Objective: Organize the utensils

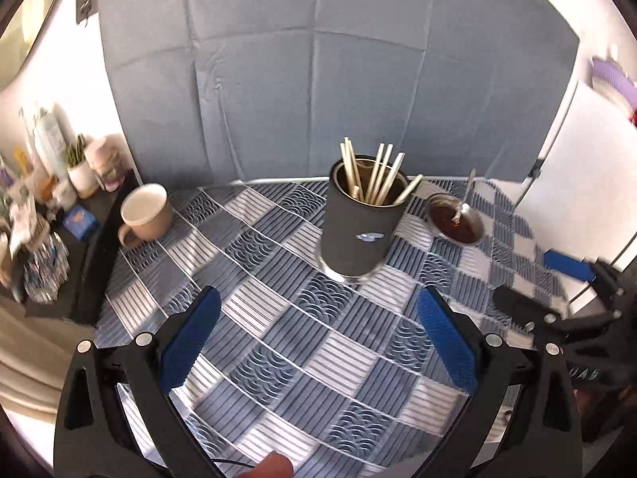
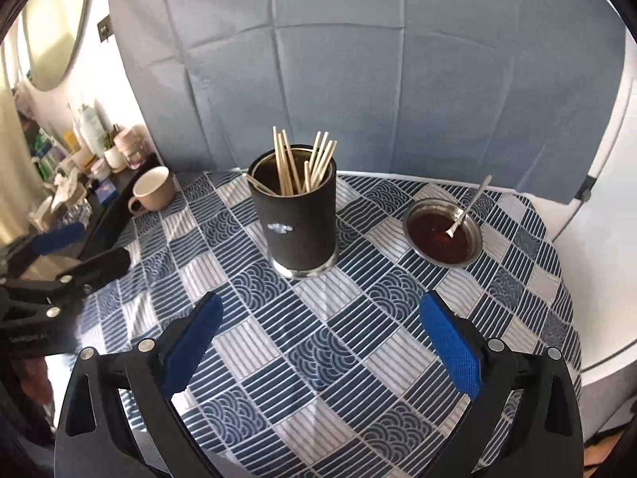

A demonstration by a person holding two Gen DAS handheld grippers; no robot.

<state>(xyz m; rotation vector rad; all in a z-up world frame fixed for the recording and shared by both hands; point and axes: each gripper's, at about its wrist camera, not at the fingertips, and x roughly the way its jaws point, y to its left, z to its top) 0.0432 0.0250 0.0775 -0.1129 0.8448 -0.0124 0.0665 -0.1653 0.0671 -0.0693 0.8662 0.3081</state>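
A black cylindrical holder (image 1: 356, 223) (image 2: 296, 219) stands upright on the patterned tablecloth, with several pale wooden chopsticks (image 1: 374, 175) (image 2: 302, 163) sticking out of it. To its right sits a small metal bowl of dark sauce (image 1: 456, 219) (image 2: 442, 235) with a metal spoon (image 1: 464, 203) (image 2: 466, 211) leaning in it. My left gripper (image 1: 318, 302) is open and empty, short of the holder. My right gripper (image 2: 320, 304) is also open wide and empty, nearer than the holder. Each gripper shows at the edge of the other's view, the right gripper (image 1: 549, 283) and the left gripper (image 2: 91, 247).
A beige mug (image 1: 145, 213) (image 2: 153, 191) stands at the table's far left. A dark side shelf (image 1: 59, 207) crowded with bottles, a small plant and boxes lies beyond the left edge. A grey-blue cloth backdrop (image 1: 318, 79) hangs behind. The tablecloth (image 2: 318, 358) reaches the right edge.
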